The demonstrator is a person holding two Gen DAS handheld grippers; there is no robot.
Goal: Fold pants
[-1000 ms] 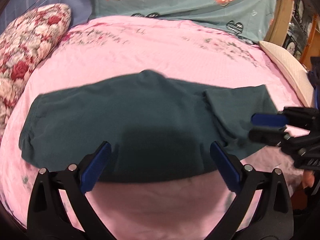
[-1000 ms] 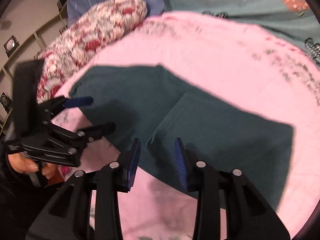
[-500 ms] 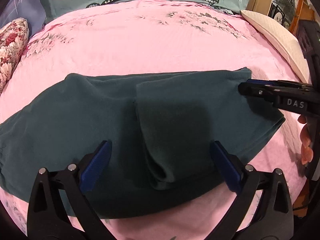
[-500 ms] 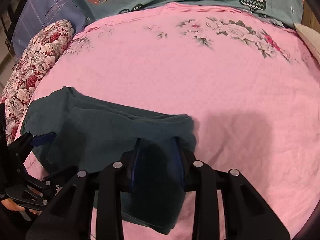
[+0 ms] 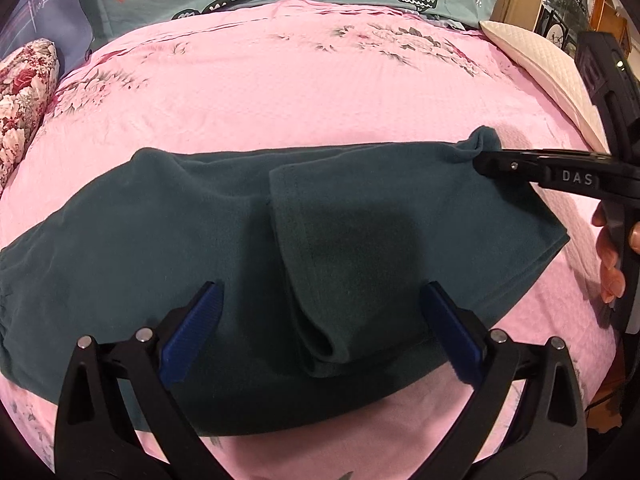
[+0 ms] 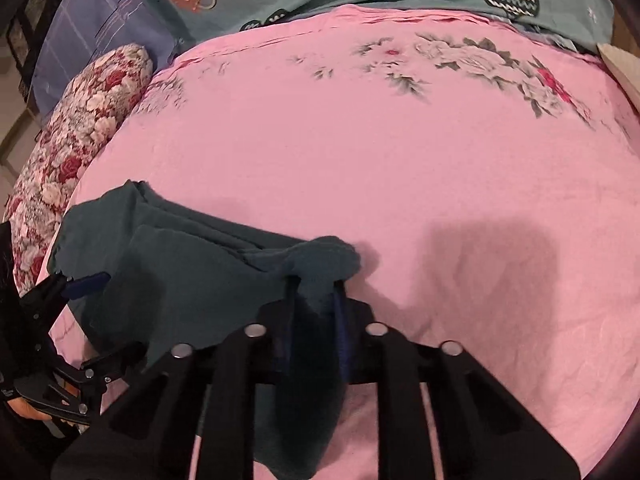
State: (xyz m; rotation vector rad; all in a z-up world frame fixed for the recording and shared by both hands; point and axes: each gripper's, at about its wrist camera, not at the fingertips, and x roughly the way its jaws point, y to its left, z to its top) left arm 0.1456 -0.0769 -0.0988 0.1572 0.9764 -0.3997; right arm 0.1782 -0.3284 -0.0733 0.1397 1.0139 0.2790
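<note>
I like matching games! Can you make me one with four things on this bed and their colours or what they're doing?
Things:
1. pants
2. sheet
3. left gripper
4. right gripper

Matches:
a. pink with flowers
b. open, holding nothing
c. dark green
d. pinching cloth

Pairs: 1-c, 2-a, 3-b, 4-d

My right gripper (image 6: pixel 316 292) pinches the pants (image 5: pixel 360 240), soft matt teal cloth; my matt black plastic fingers (image 5: pixel 192 332) carry ribbed blue pads over the pink crinkled bedsheet (image 5: pixel 320 92).
</note>
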